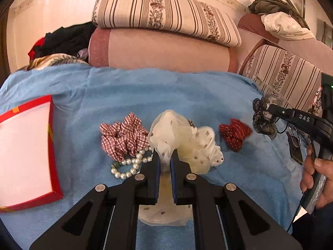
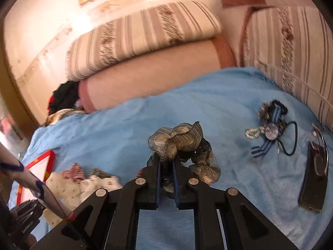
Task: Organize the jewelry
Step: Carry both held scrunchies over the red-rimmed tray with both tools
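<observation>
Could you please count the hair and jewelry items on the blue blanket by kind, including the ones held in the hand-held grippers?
Scrunchies: 4 (checked, white dotted, red, grey-gold)
Pearl strands: 2 (white, pale one)
Hair tie with blue ribbon: 1
Total: 7

Home living room, striped sofa cushions (image 1: 166, 12), blue blanket (image 1: 166, 91), heaped clothes (image 1: 62, 39)

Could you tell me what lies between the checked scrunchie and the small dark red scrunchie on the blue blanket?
The cream dotted scrunchie lies between the checked scrunchie and the dark red scrunchie, pinched by the left tool. The left wrist view shows it.
</observation>
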A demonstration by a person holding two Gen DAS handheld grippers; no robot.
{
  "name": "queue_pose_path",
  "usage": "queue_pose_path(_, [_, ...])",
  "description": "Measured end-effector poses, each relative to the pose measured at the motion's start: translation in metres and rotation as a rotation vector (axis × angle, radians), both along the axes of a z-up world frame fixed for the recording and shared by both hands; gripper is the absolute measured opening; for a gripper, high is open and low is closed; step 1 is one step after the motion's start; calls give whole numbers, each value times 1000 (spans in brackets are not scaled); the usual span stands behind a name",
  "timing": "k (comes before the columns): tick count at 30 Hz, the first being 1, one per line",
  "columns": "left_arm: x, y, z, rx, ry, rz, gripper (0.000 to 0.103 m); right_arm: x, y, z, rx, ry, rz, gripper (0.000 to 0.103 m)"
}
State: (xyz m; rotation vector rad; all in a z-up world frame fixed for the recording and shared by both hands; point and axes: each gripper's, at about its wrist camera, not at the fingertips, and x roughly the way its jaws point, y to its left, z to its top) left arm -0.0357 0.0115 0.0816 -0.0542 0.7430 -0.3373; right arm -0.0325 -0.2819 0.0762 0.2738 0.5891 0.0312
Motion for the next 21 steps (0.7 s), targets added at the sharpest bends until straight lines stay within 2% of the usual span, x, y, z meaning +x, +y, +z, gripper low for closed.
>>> queue_pose_path(8, [-9, 11, 10, 1, -33, 22, 9, -18, 40, 11, -16, -55, 124, 11])
queue_pose_path(21, [-7, 33, 14, -15, -19, 77, 9, -23, 81, 9, -34, -56, 224, 11])
